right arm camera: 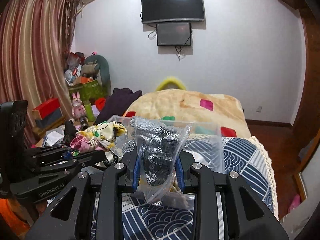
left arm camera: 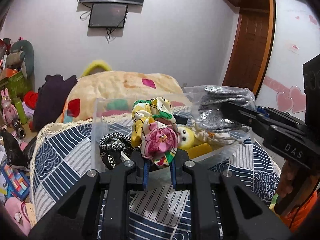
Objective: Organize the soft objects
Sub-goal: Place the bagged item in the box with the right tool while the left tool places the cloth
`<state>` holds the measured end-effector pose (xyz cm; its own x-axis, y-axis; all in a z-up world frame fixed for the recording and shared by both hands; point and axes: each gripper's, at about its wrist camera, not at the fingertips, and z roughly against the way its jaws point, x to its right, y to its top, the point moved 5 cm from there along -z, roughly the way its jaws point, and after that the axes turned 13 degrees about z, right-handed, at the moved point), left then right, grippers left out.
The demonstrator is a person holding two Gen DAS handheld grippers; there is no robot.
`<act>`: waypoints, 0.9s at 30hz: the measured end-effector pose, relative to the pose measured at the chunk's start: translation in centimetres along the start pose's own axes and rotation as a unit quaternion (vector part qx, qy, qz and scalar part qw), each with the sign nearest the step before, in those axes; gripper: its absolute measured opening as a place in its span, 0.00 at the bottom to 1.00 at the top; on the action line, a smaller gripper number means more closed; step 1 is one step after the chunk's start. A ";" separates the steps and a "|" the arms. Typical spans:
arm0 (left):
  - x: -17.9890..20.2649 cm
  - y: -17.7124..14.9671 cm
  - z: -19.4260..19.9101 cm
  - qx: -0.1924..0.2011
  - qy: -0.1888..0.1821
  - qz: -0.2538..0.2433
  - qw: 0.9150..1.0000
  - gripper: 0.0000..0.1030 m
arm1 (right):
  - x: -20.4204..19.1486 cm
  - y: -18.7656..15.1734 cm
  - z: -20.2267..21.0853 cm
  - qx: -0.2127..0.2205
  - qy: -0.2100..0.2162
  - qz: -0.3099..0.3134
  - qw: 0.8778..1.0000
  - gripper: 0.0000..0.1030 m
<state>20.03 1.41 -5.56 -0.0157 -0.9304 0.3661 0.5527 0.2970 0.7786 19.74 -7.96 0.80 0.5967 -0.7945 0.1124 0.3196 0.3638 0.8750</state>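
My left gripper [left arm camera: 159, 165] is shut on a floral cloth bundle [left arm camera: 154, 132], yellow, pink and green, and holds it over the near edge of a clear plastic box [left arm camera: 96, 132]. My right gripper [right arm camera: 158, 169] is shut on a clear zip bag of grey knit rope [right arm camera: 158, 150] and holds it above the box's right side; the bag also shows in the left wrist view [left arm camera: 220, 108]. In the box lie a black-and-white braided cord [left arm camera: 112, 146], a yellow plush toy [left arm camera: 186, 138] and a yellow block [left arm camera: 200, 150]. The floral bundle also shows in the right wrist view [right arm camera: 100, 138].
The box stands on a bed with a blue-and-white patterned cover [left arm camera: 66, 152]. A beige blanket with coloured patches [left arm camera: 124, 88] lies behind it, and dark purple clothing [left arm camera: 52, 102] beside that. Toys and boxes [left arm camera: 14, 100] crowd the floor on the left. A wooden door [left arm camera: 252, 50] is at right.
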 end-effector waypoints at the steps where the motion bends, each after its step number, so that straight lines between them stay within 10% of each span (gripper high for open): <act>1: -0.1 0.0 -0.4 -0.003 0.000 0.002 1.000 0.16 | 0.0 -0.1 -0.3 -0.003 0.002 0.000 1.000 0.26; 14: -0.3 -0.4 -2.9 -0.027 0.007 0.006 1.000 0.19 | -0.5 -2.2 -3.4 -0.058 0.013 0.004 0.998 0.26; 17: 0.0 -0.4 -2.9 -0.029 0.011 0.002 1.000 0.29 | -0.5 -2.4 -3.7 -0.066 0.011 0.011 0.998 0.30; 19: 0.1 -0.4 -2.6 -0.024 0.019 -0.001 1.000 0.54 | -0.5 -2.6 -3.7 -0.071 0.003 0.016 0.997 0.32; 27: 0.1 -0.9 -0.7 -0.006 0.020 -0.008 1.000 0.58 | -0.3 -2.7 -2.2 -0.067 -0.001 0.012 0.998 0.46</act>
<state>20.12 0.91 -6.54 0.0084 -0.9431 0.3325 0.5626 0.2794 0.7781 20.35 -7.68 -2.62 0.6047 -0.7852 0.1333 0.4003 0.4443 0.8014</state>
